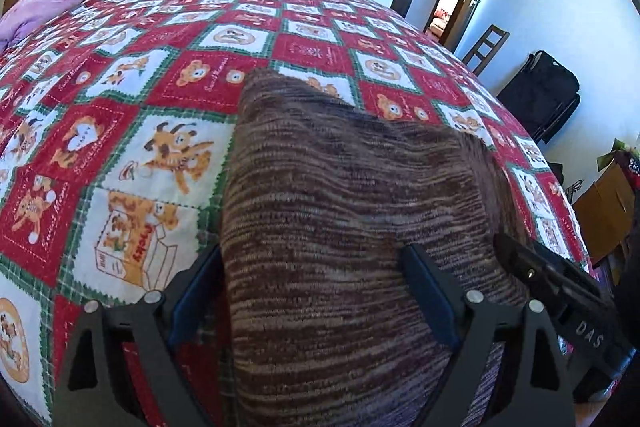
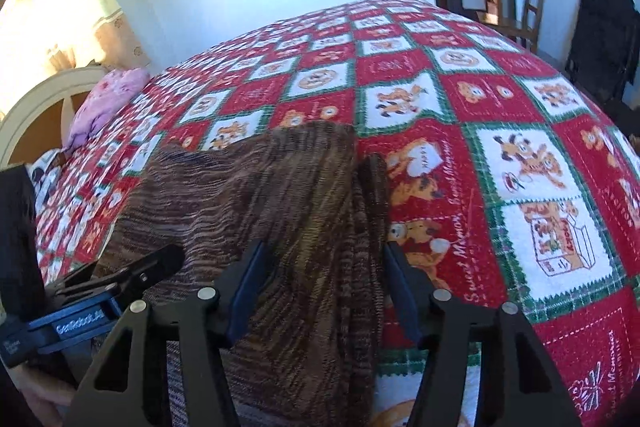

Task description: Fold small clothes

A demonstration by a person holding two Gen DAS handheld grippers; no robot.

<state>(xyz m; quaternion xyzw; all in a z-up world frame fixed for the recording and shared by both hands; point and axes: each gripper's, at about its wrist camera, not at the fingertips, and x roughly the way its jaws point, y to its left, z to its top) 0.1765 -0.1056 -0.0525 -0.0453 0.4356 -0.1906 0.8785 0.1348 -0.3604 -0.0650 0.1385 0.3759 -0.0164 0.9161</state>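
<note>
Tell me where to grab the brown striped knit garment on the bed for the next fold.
Probably take the brown striped knit garment at its two near corners, one per gripper, coming low from the near bed edge: it lies lengthwise away, and the left gripper and right gripper already straddle that end, jaws apart.

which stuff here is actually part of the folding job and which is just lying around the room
Part of the job:
brown striped knit garment
left gripper
right gripper
patterned bedspread it lies on

Just lying about:
pink bedding
wooden chair
black suitcase
</note>
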